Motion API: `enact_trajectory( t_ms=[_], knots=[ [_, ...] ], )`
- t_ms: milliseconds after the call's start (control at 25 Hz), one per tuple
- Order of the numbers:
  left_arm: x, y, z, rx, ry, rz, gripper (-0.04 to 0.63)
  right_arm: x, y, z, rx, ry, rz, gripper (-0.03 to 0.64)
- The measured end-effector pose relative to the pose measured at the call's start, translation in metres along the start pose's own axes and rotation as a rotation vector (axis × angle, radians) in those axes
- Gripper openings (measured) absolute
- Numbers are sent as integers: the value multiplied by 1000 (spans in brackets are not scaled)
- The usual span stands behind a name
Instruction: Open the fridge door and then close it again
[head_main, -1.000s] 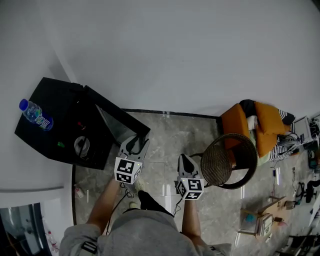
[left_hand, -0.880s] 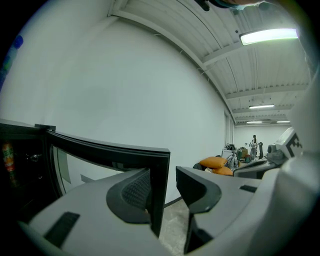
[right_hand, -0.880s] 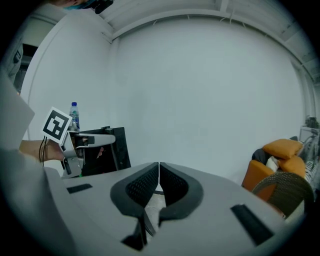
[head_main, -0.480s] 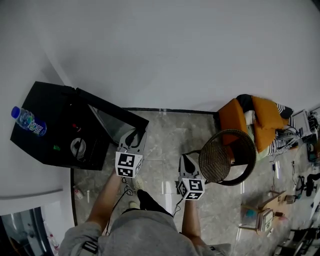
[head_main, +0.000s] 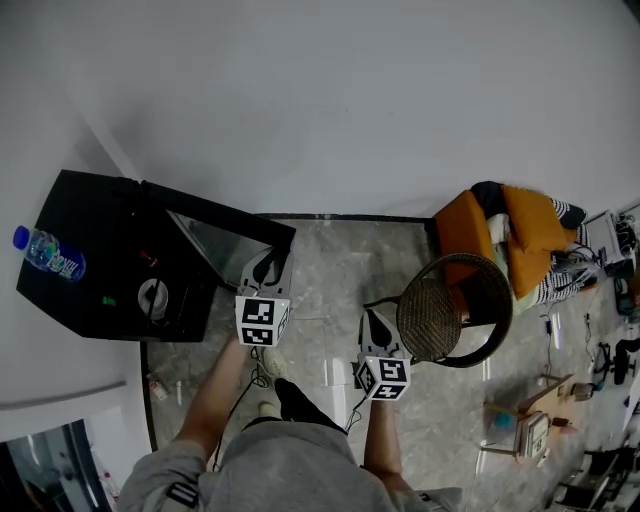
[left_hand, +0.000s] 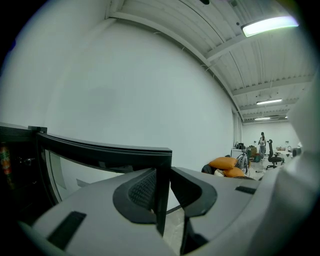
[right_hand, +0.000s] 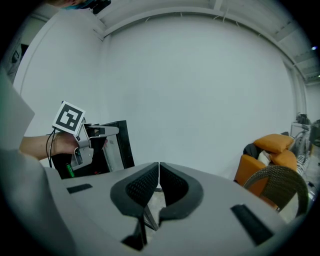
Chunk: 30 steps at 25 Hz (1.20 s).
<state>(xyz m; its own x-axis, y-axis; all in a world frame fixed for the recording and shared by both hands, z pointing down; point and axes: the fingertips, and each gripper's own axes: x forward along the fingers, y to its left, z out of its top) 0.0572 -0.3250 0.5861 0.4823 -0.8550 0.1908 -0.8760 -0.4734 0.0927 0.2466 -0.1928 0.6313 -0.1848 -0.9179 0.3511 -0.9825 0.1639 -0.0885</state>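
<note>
Left of centre, the left gripper's (head_main: 268, 262) jaws have just been closing and now pinch the open fridge door's (head_main: 215, 225) free edge; the right gripper (right_hand: 158, 187) hangs closed and empty. With that hold, the door seems ready to be swung.

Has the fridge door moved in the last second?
Yes. The fridge door has swung further open: in the head view its free edge now stands farther from the fridge body.

Both forearms extend forward. The left gripper (head_main: 268, 262), its jaws just closing, clamps the free edge of the fridge door (head_main: 222, 238). The right gripper (head_main: 369, 320) hovers alongside, jaws pressed together, empty.
</note>
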Motion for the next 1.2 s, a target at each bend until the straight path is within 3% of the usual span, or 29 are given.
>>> enact_trajectory(
  t_ms=[520, 1080, 1200],
  knots=[
    [29, 3, 5, -6, -6, 23, 83, 0, -18, -5, 12, 9, -23, 26],
    [36, 2, 5, 1, -6, -10, 85, 4, -17, -1, 16, 4, -21, 26],
    [29, 0, 2, -15, 4, -42, 157, 5, -14, 2, 12, -10, -17, 26]
  ],
)
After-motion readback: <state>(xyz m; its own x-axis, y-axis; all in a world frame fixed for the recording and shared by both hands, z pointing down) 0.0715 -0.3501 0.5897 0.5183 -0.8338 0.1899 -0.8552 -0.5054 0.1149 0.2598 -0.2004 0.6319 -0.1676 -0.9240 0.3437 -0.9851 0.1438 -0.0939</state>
